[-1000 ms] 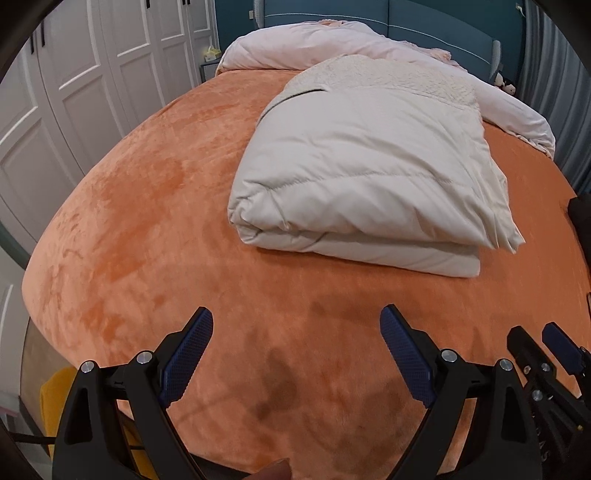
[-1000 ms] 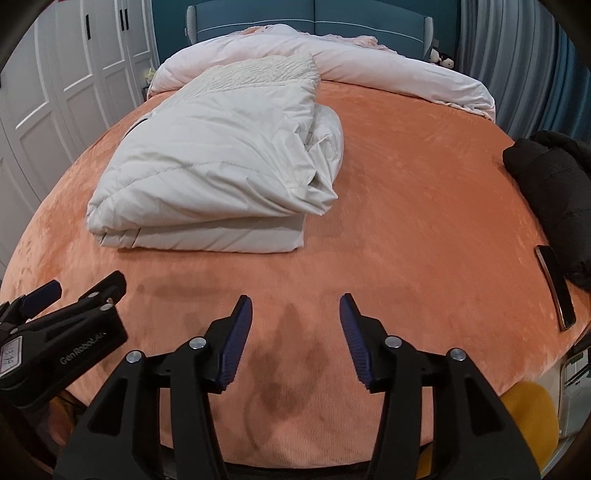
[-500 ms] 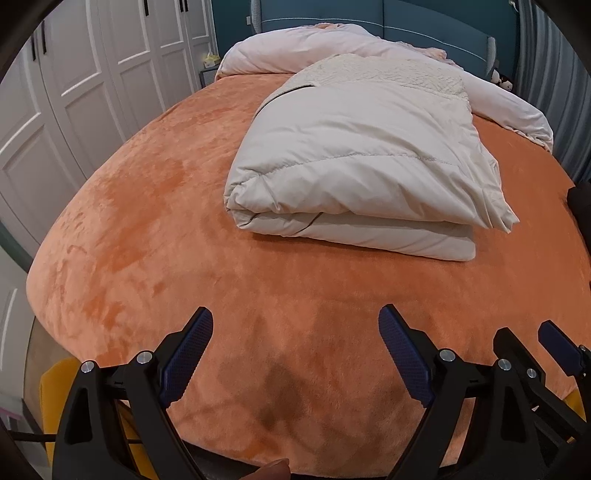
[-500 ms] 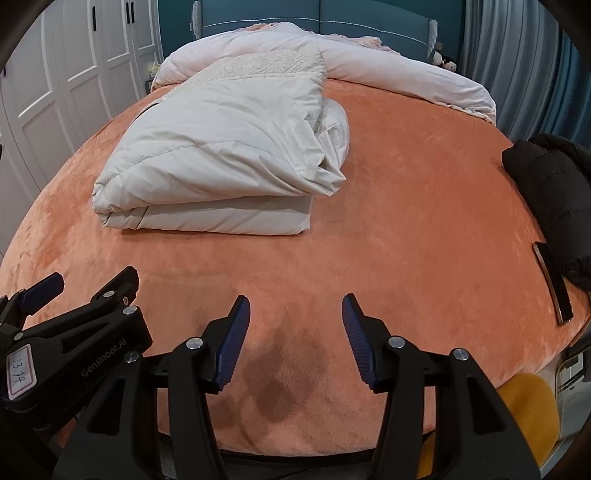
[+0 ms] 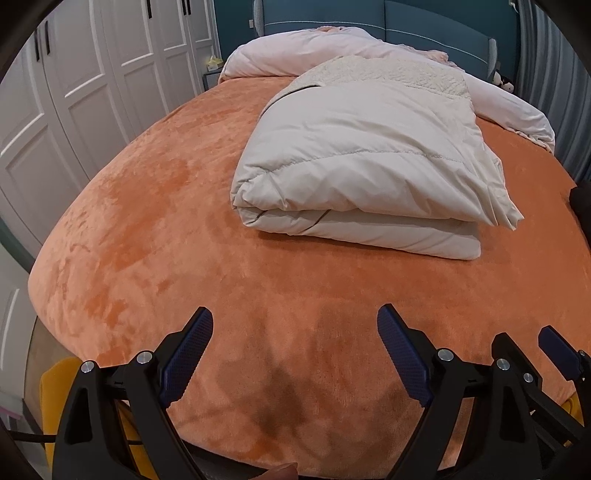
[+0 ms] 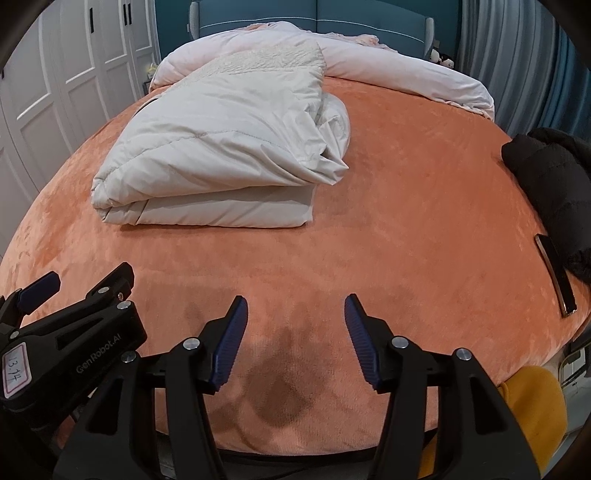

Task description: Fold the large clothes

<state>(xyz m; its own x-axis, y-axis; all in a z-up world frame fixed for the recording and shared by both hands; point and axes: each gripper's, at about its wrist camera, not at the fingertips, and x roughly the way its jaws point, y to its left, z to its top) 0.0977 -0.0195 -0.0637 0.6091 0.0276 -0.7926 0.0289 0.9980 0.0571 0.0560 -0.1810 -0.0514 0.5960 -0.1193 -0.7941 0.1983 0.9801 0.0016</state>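
Note:
A cream padded coat (image 5: 362, 173) lies folded in a thick bundle on the orange bed (image 5: 155, 229); it also shows in the right wrist view (image 6: 221, 155). My left gripper (image 5: 295, 332) is open and empty, above the bed's near edge, well short of the coat. My right gripper (image 6: 295, 317) is open and empty beside it, also near the foot of the bed (image 6: 424, 221). The right gripper shows at the lower right of the left wrist view (image 5: 524, 362), and the left gripper at the lower left of the right wrist view (image 6: 66, 325).
A pale pink duvet (image 6: 388, 70) lies rolled along the teal headboard (image 6: 314, 16). A black jacket (image 6: 554, 184) and a dark phone (image 6: 556, 275) lie at the bed's right edge. White wardrobe doors (image 5: 74, 92) stand to the left. A yellow object (image 6: 532, 417) sits below the bed.
Both grippers have drawn back toward the foot of the bed, so the folded coat looks farther away. Both stay open and the coat has not moved.

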